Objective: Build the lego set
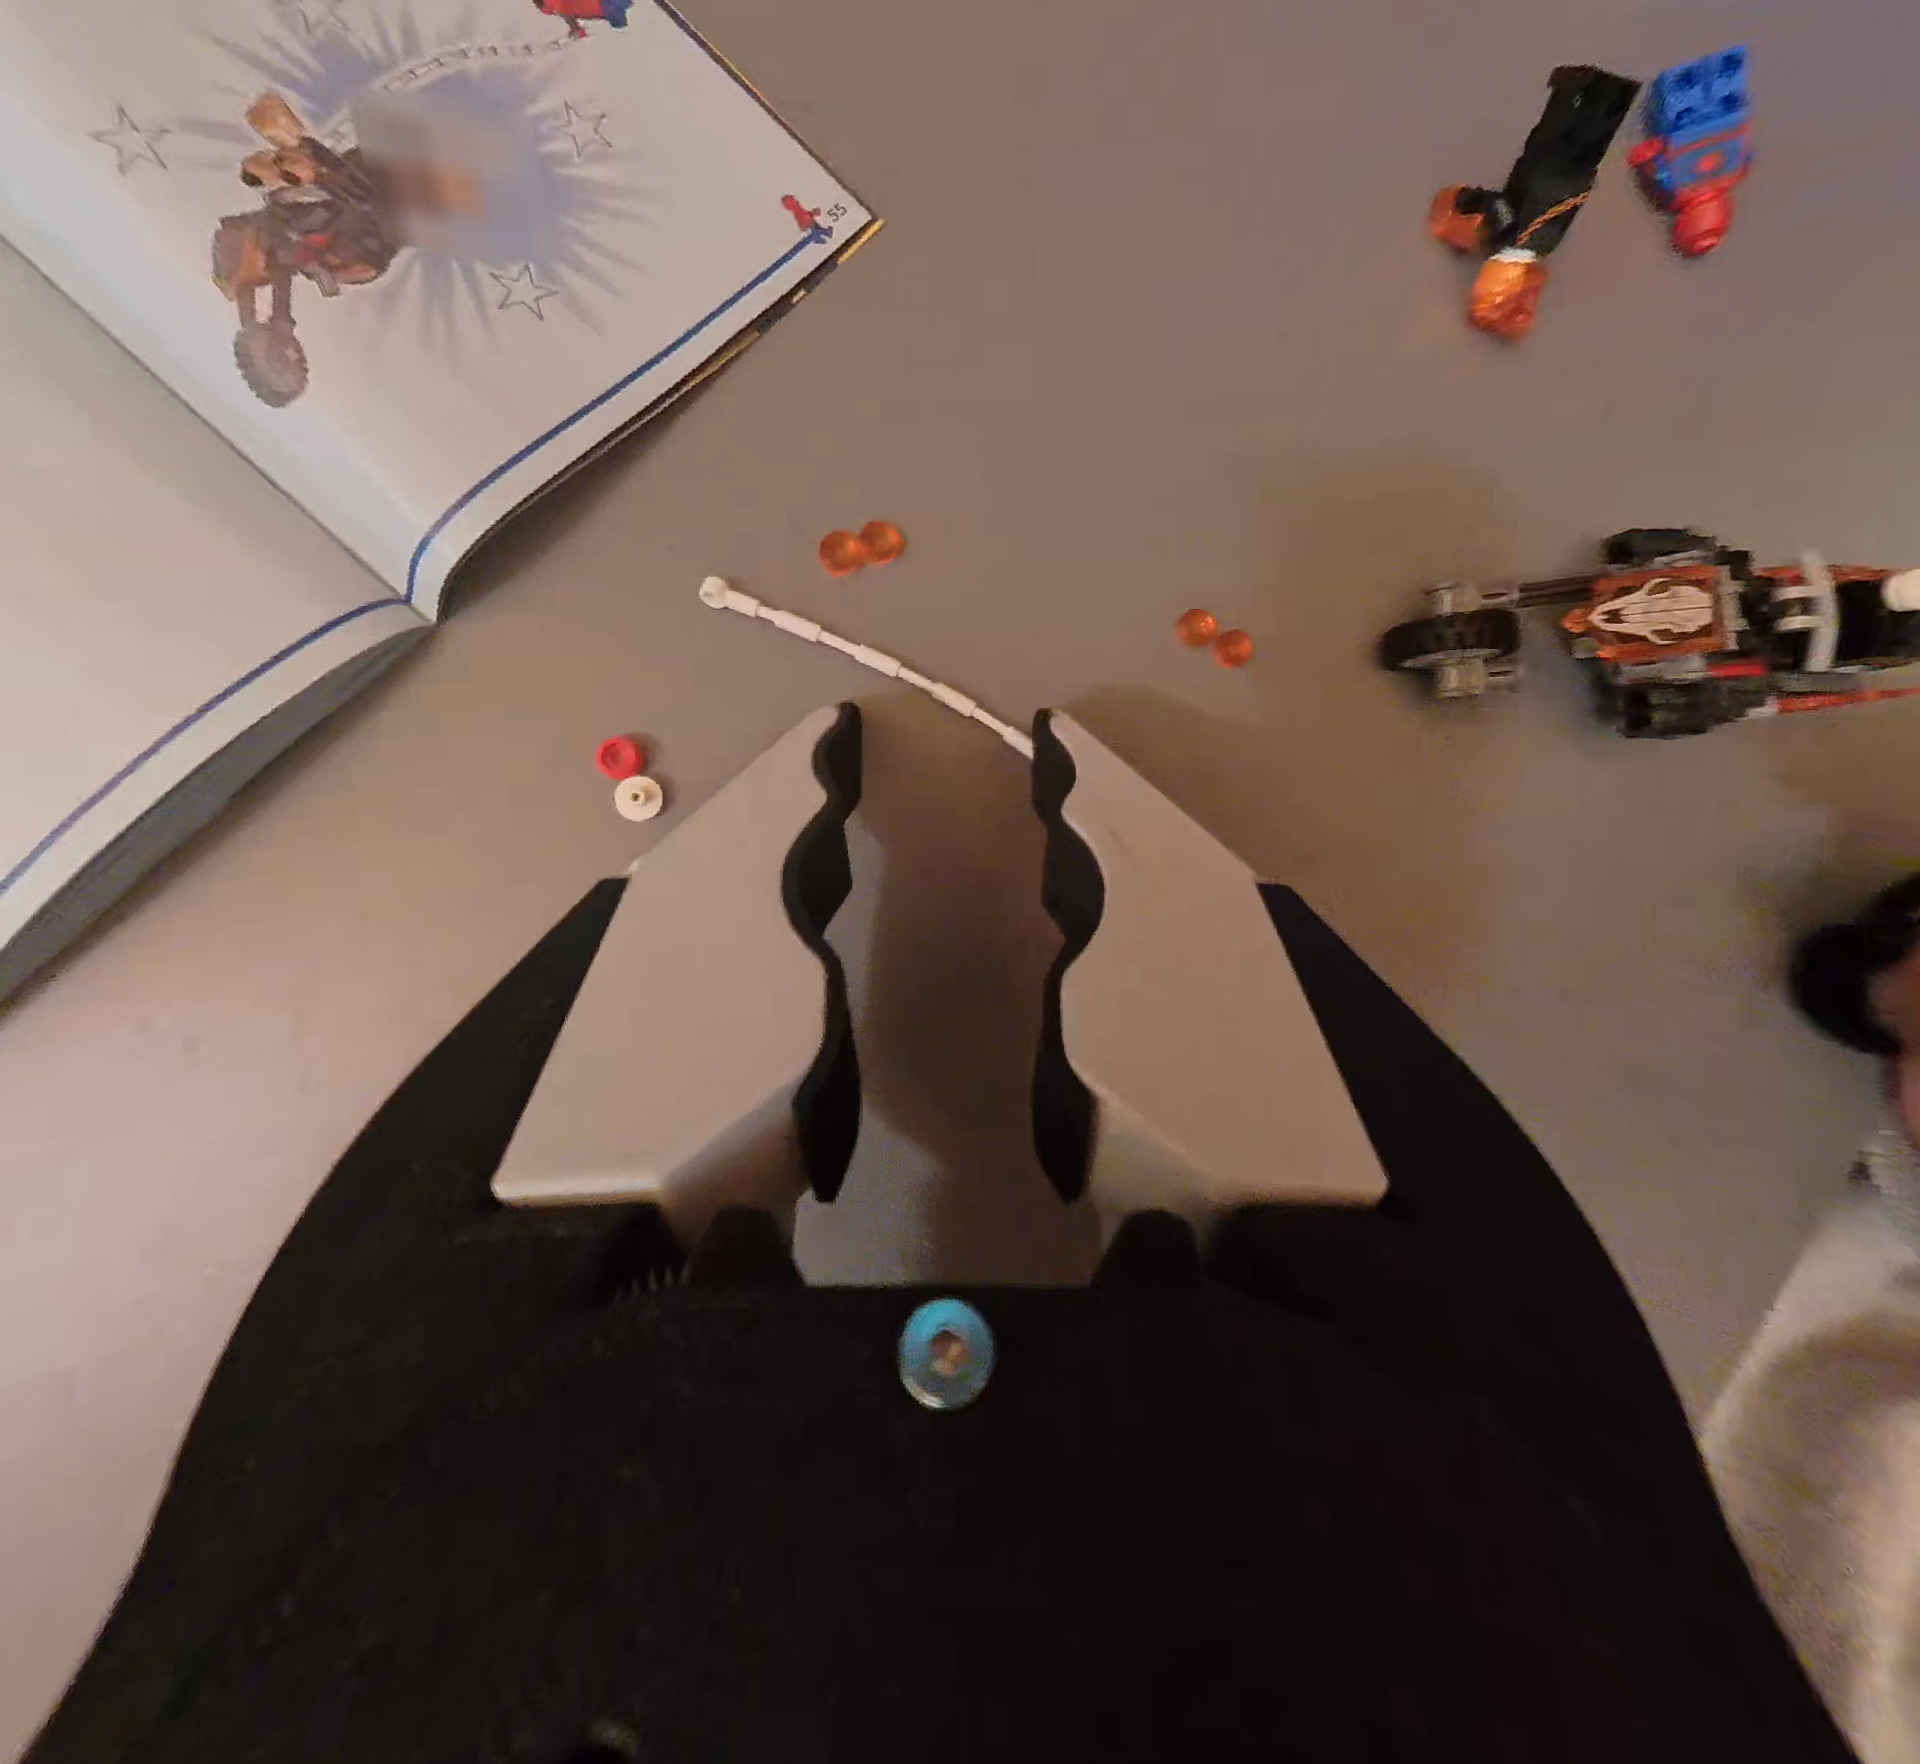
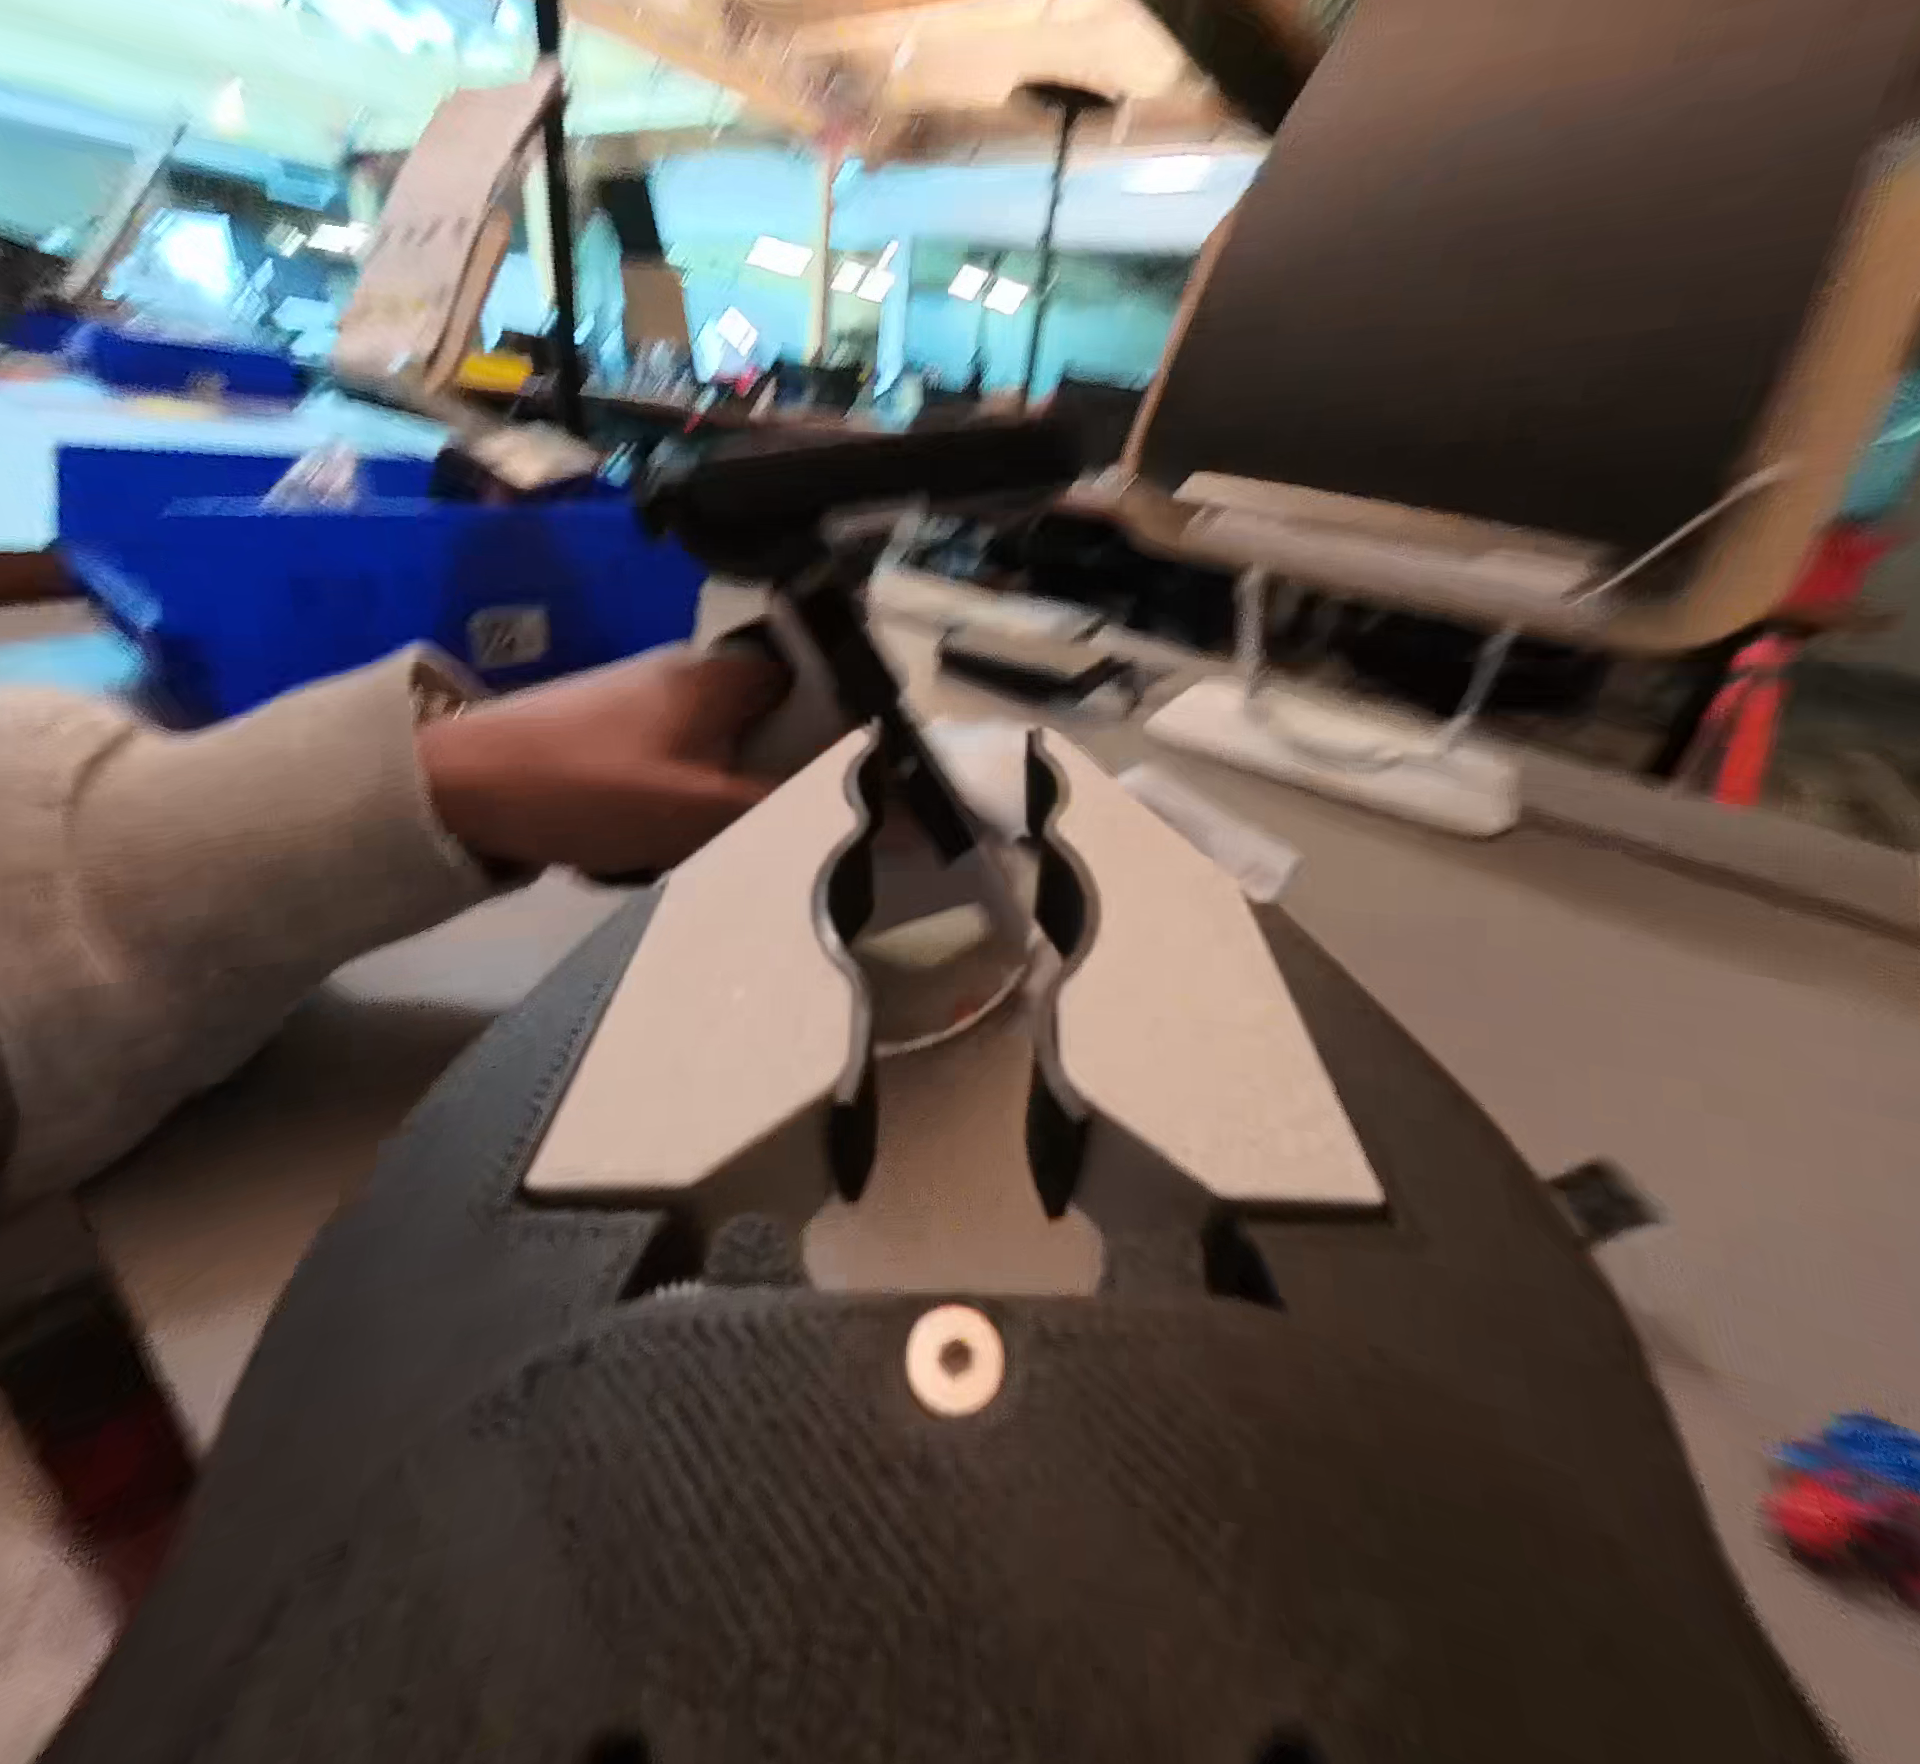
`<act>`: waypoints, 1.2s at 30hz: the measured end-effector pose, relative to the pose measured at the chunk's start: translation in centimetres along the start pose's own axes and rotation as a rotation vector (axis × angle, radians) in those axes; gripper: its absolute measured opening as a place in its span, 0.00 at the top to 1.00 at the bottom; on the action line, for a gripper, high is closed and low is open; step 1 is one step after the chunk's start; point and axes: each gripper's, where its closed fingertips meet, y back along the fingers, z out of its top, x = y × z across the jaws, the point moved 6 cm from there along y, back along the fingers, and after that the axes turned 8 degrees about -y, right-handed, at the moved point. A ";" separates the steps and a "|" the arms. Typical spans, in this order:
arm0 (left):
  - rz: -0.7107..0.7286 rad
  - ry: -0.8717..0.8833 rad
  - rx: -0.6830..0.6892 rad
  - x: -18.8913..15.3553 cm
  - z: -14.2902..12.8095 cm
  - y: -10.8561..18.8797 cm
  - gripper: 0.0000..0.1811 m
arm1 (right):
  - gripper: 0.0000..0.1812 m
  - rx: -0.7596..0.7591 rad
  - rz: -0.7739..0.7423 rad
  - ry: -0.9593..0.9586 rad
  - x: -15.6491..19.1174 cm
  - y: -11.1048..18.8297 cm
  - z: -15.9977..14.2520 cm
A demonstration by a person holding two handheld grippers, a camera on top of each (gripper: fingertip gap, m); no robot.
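My left gripper [image 1: 945,727] is open and empty above the grey table, just short of a thin white flexible rod [image 1: 852,649] whose near end runs under the right finger. A black and orange Lego motorbike [image 1: 1652,634] lies at the right. A black and orange minifigure [image 1: 1538,187] and a blue and red minifigure [image 1: 1699,145] lie at the far right. Orange round studs [image 1: 860,548] [image 1: 1214,637] and a red stud [image 1: 621,756] and white stud [image 1: 638,798] lie loose. My right gripper [image 2: 951,748] is open, empty, raised and tilted; the view is blurred.
The open instruction booklet [image 1: 312,260] covers the table's left side. In the right wrist view a sleeved hand [image 2: 592,758] holds the other gripper [image 2: 852,509]. Blue bins [image 2: 343,561] and a laptop on a stand [image 2: 1507,312] sit behind. A blue and red Lego figure [image 2: 1849,1496] lies at the lower right. Some 15 cm of space lies between my two pairs of fingers. Measured from the fingertips, the red stud [image 1: 621,756] is 4 cm or so from the left gripper and 20 cm from the right.
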 end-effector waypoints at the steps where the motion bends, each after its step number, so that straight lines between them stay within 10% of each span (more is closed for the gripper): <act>1: 0.023 -0.016 0.001 0.0 0.0 -0.1 0.86 | 0.87 -0.084 -0.052 0.029 -0.7 1.0 1.3; 10: -0.080 -0.010 -0.063 0.1 0.3 0.4 1.00 | 0.82 -0.377 -0.339 0.162 -6.1 8.9 12.3; 17: -0.070 -0.101 -0.332 -1.1 2.9 4.3 1.00 | 0.78 -0.202 -0.256 -0.183 -9.1 6.8 9.0; 27: -0.069 0.051 -0.134 0.9 0.6 1.2 0.83 | 0.77 -0.174 -0.214 -0.281 -10.5 6.3 6.7; 36: 0.017 -0.019 -0.035 0.2 -0.1 -0.5 0.99 | 0.78 -0.119 -0.223 -0.192 -9.8 5.4 5.9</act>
